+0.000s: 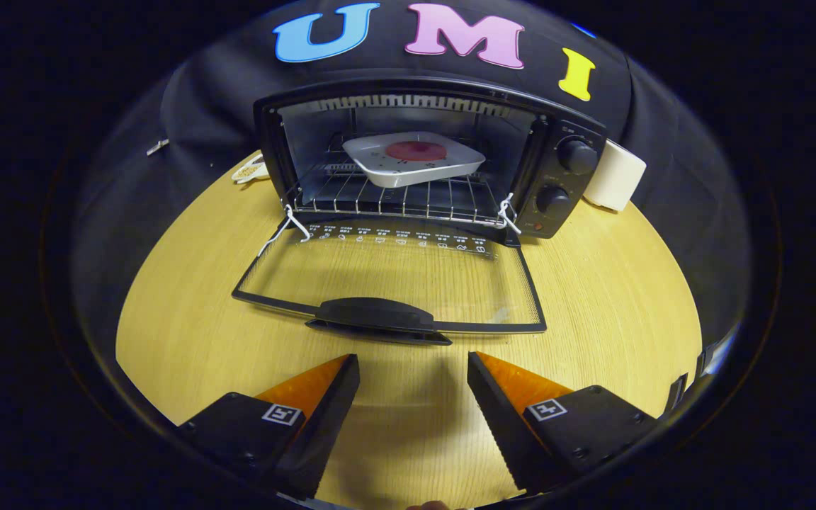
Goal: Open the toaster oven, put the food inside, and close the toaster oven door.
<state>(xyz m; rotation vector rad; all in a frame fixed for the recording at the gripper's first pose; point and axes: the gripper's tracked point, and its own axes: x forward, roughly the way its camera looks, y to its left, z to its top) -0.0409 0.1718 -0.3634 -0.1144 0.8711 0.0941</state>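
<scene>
Gripper [414, 375] fingers apart, empty; I see the door handle [374, 315] just ahead, lying crosswise to them.

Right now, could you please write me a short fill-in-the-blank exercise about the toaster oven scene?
1. The toaster oven door is folded down and fully ____.
2. The white plate with the red food rests on the wire ____ inside the oven.
3. The tool has its fingers spread ____, holding nothing, short of the door handle.
4. The oven's two control knobs sit on the same side as the ____ roll.

Missing words: open; rack; open; white
</scene>
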